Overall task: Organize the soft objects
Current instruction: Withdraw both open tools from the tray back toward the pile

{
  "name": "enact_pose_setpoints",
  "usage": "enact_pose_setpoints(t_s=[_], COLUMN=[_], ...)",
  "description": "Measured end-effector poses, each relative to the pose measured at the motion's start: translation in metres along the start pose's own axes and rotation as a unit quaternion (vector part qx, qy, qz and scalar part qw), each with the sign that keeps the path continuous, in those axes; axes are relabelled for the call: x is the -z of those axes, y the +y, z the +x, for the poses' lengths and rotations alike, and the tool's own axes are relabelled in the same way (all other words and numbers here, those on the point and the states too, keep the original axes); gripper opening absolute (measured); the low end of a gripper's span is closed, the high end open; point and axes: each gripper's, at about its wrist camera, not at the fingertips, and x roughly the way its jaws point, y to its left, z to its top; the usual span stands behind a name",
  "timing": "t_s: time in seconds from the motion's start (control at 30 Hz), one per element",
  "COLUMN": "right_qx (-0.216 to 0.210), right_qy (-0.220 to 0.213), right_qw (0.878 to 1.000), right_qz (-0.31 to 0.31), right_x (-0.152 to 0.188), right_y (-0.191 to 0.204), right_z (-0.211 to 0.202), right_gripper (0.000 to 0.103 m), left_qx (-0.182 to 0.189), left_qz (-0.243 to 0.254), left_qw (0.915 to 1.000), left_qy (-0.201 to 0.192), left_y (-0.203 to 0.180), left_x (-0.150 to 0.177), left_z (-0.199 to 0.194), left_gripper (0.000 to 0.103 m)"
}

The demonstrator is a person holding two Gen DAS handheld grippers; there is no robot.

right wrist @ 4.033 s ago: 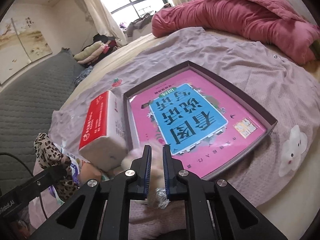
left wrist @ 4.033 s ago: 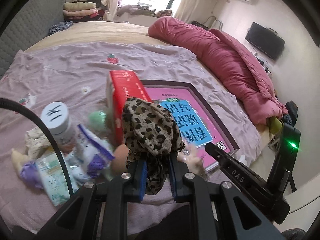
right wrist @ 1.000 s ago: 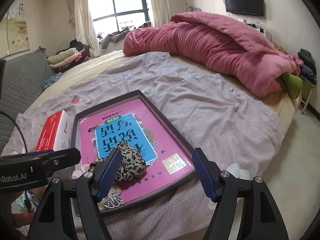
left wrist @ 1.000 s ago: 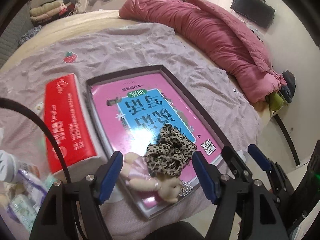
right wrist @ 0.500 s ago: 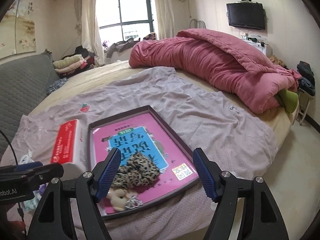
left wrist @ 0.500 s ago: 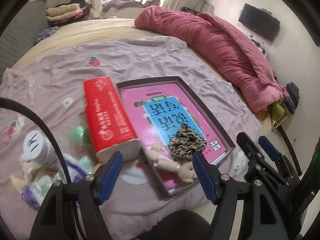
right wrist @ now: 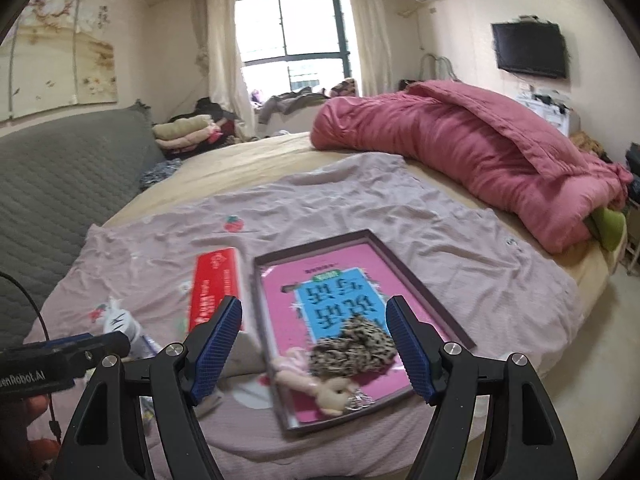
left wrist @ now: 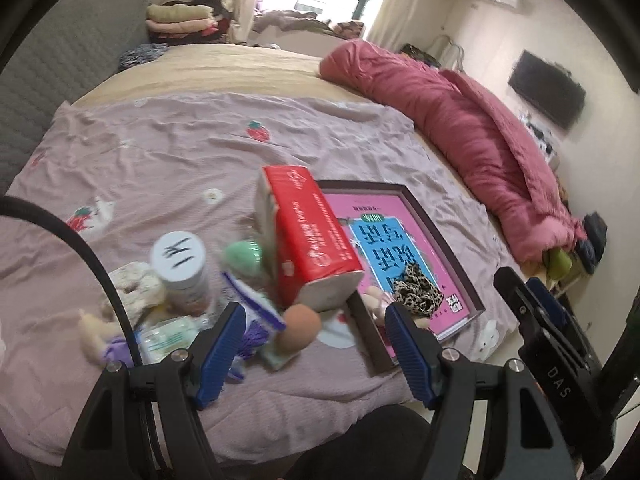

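While both tools hang empty, left tool [left wrist: 312,344] and right tool [right wrist: 314,344] spread wide apart, the leopard scrunchie [right wrist: 354,346] sits in the tray [right wrist: 424,280], plush doll [right wrist: 320,384] touching at its 7 o'clock.

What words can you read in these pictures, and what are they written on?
"DAS": on the black right gripper arm, left wrist view.
"enRobot.AI", start cut off: on the black left gripper arm, right wrist view.
Big upside-down Chinese characters on the pink and blue book cover: too blurred to read.
White print on the red tissue pack: too small.
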Motion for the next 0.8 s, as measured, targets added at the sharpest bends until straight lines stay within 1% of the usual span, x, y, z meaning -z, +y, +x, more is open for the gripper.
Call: enact_pose_setpoints(t_s=[0.1, 0.2, 0.47, 0.67, 0.8], right_qx=[-0.013, -0.03, -0.061, -0.076, -0.091], right_qy=[0.0, 0.003, -0.002, 0.009, 0.027], right_qw=[1.0, 0.999, 0.997, 0.996, 0.994], right_qz=[-0.006, -0.012, -0.036, -0.045, -0.049], right_x=[0.0, 0.0, 0.003, 0.009, 0.015], right_y=[0.013, 0.026, 0.057, 0.071, 0.082], right_z=[-0.005, -0.008, -0.019, -0.019, -0.013], right_gripper=[0.076, 0.076, 0.076, 0.076, 0.076], left_qx=[-0.009, -0.026, -0.052, -0.071, -0.079], left_qz=[-0.01, -0.019, -0.069, -0.09, -0.106], left_qw=[0.9999, 0.9993, 0.9959, 0.993, 0.9909], left_qy=[-0.008, -0.018, -0.027, -0.027, -0.025], left_y=[0.015, 0.033, 0.091, 0.123, 0.142], left_x=[0.004, 0.007, 0.015, 0.024, 0.032], left_z=[-0.013, -0.026, -0.049, -0.058, -0.062], left_gripper=[0.072, 0.072, 0.072, 0.072, 0.072])
